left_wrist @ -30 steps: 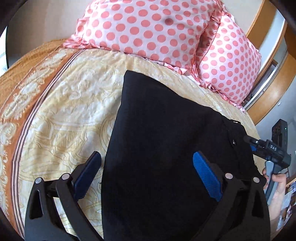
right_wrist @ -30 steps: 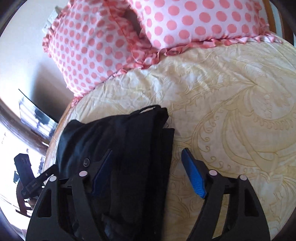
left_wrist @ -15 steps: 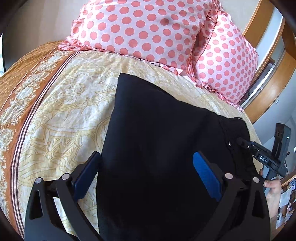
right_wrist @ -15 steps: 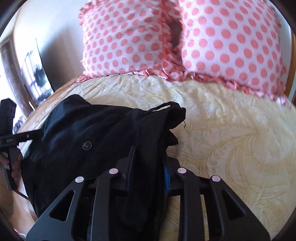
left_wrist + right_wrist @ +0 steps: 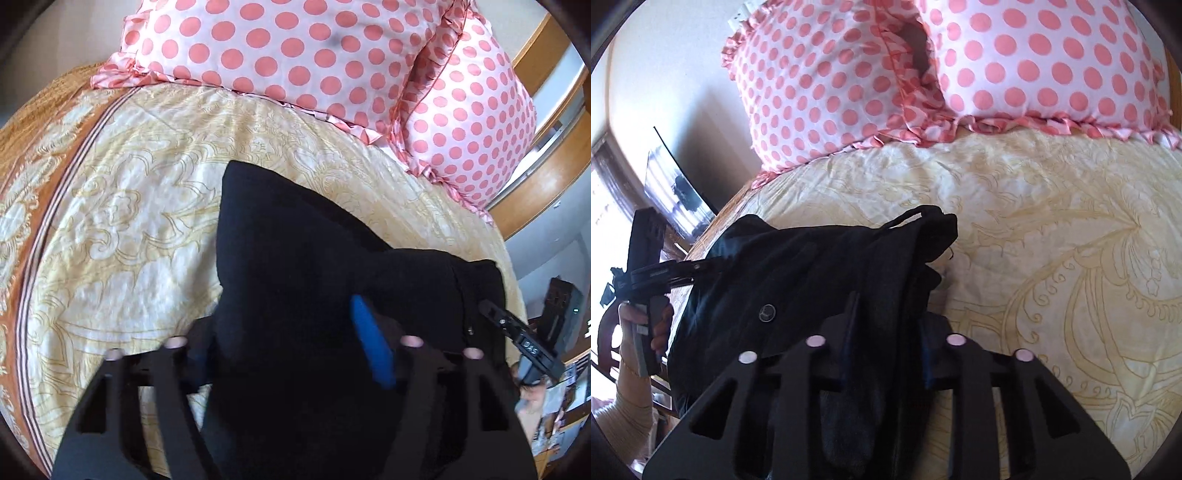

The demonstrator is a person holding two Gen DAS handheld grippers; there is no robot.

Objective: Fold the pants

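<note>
Black pants [image 5: 295, 258] lie on the yellow patterned bedspread [image 5: 129, 221]. In the left wrist view my left gripper [image 5: 291, 332] is shut on a bunch of the black cloth, with the blue pads pressed into it. In the right wrist view the waist end of the pants [image 5: 812, 273], with a button and belt loop, lies bunched, and my right gripper [image 5: 886, 332] is shut on its edge. The right gripper also shows at the right edge of the left wrist view [image 5: 524, 339], and the left gripper at the left of the right wrist view [image 5: 653, 277].
Two pink polka-dot pillows [image 5: 295, 48] [image 5: 1034, 62] rest at the head of the bed. A wooden bed frame [image 5: 546, 155] runs along the right side. The bedspread's orange border [image 5: 48, 206] lies to the left. A wall and a dark screen [image 5: 672, 184] stand beyond the bed.
Both grippers were open a second ago. The right one closed on the waist edge first, then the left one closed on the cloth. The cloth is now bunched and slightly lifted.
</note>
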